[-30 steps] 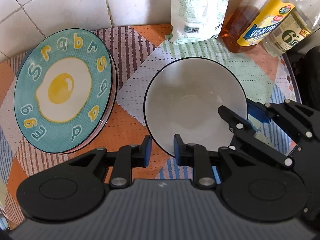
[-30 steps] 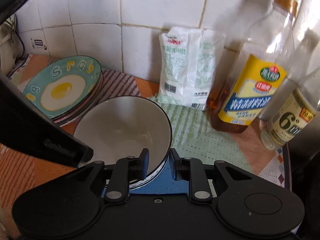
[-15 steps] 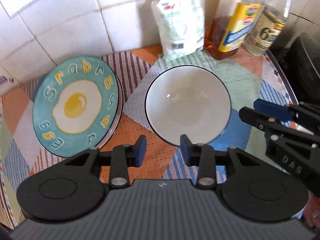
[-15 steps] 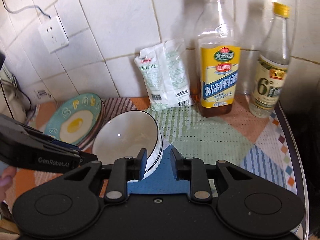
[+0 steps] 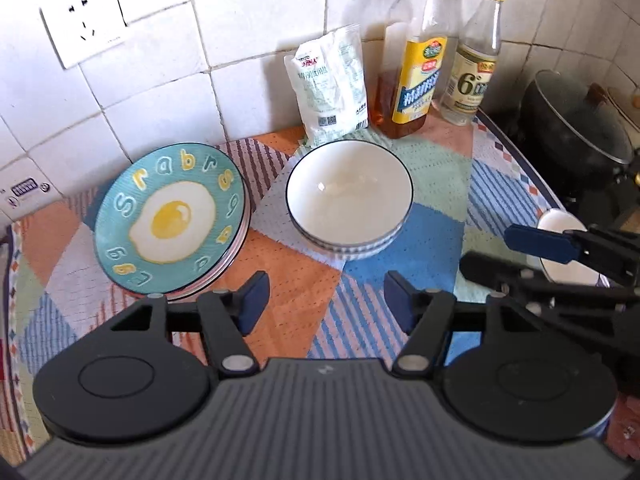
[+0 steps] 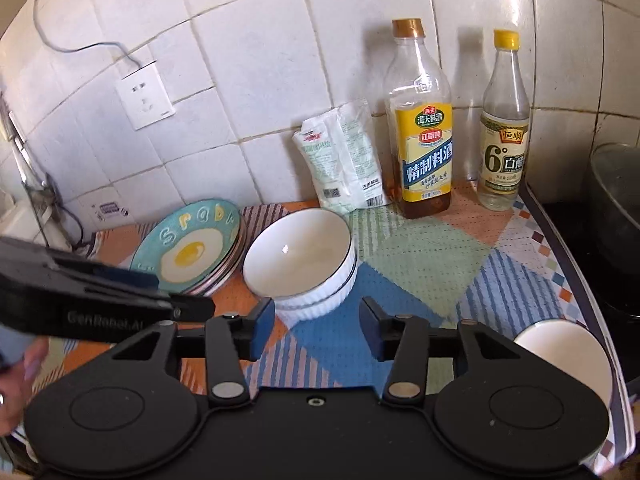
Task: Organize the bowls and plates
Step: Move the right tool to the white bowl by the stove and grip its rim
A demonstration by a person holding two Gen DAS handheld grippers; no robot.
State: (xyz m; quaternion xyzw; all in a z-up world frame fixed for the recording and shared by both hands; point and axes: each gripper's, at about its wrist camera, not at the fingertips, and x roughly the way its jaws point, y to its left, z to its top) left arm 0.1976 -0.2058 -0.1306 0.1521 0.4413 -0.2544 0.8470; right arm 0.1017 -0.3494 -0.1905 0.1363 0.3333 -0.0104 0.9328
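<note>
- Fingers of left gripper point(image 5: 326, 300) spread wide, nothing between them; left wrist view: they hover above the patchwork cloth point(image 5: 432, 264), short of the stacked bowls point(image 5: 349, 200); stack sits mid-cloth, just beside the egg-pattern plates point(image 5: 172, 216), apart from them as far as I can tell.
- Same view: right gripper point(image 5: 516, 250) enters from the right, fingers parted, holding nothing; a lone white bowl point(image 5: 560, 224) shows behind it near the cloth's right edge.
- Right wrist view: right gripper point(image 6: 316, 320) fingers parted and empty, aimed at the stacked bowls point(image 6: 300, 256); lone white bowl point(image 6: 568, 352) sits low right, partly hidden by the gripper body; plates point(image 6: 192, 248) left of the stack; oil bottle point(image 6: 424, 128) and vinegar bottle point(image 6: 504, 128) against the wall tiles.
- Handling judgement: glazed ceramic, rigid, fairly heavy, slippery, chips on impact; pinch the lone bowl's rim wall, one finger inside and one outside; lower gently into the stack.
</note>
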